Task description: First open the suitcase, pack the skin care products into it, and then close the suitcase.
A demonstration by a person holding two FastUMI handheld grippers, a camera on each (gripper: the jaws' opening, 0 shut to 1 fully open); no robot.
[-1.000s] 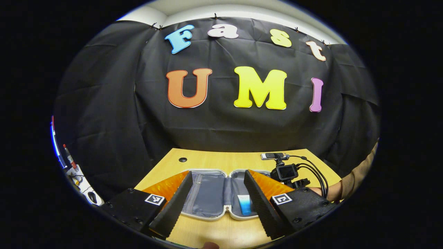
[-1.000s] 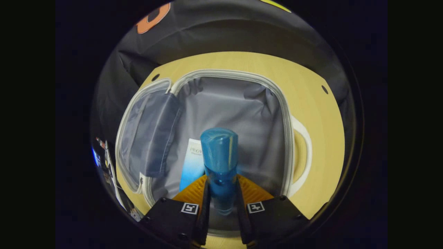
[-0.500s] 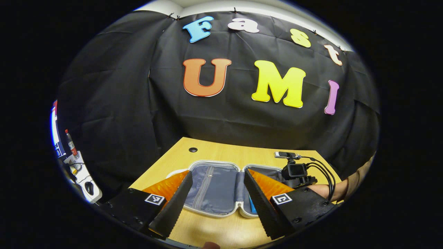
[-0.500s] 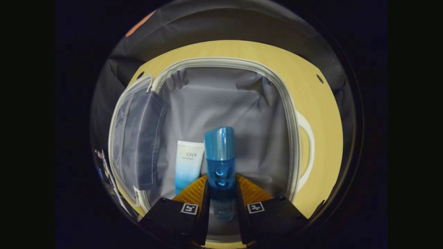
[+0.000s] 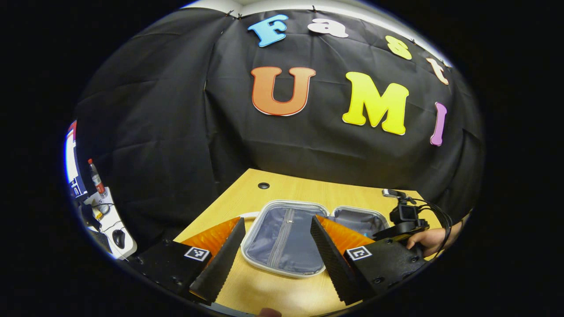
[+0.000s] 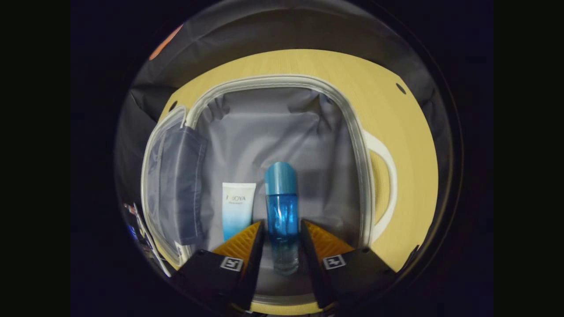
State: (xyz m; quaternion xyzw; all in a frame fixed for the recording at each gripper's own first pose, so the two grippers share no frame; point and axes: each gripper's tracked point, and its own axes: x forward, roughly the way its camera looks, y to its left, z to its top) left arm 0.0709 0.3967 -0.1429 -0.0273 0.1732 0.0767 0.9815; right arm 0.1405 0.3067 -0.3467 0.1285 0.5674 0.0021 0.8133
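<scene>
The small suitcase [image 6: 352,145] lies open on the wooden table [image 6: 410,141], grey lining up. Inside its right half lie a white-and-blue tube [image 6: 238,207] and, beside it, a blue bottle [image 6: 282,207]. My right gripper [image 6: 282,224] stands open just above that half, its fingers either side of the bottle's lower part with a thin gap to each. In the left gripper view my left gripper [image 5: 277,222] is open and empty above the table's near edge, in front of the suitcase's zipped lid half [image 5: 282,237]. The right gripper [image 5: 403,220] and the hand [image 5: 429,240] holding it show over the far half.
A white handle [image 6: 383,176] sticks out from the suitcase's right side. The table [image 5: 282,189] has a cable hole [image 5: 263,185] near its back left. Off to the left stands a side desk with a drink bottle [image 5: 94,178] and a mouse [image 5: 118,237].
My right gripper lowered the blue bottle into the suitcase beside the tube and its fingers spread off it. My left gripper swung left, away from the suitcase's middle.
</scene>
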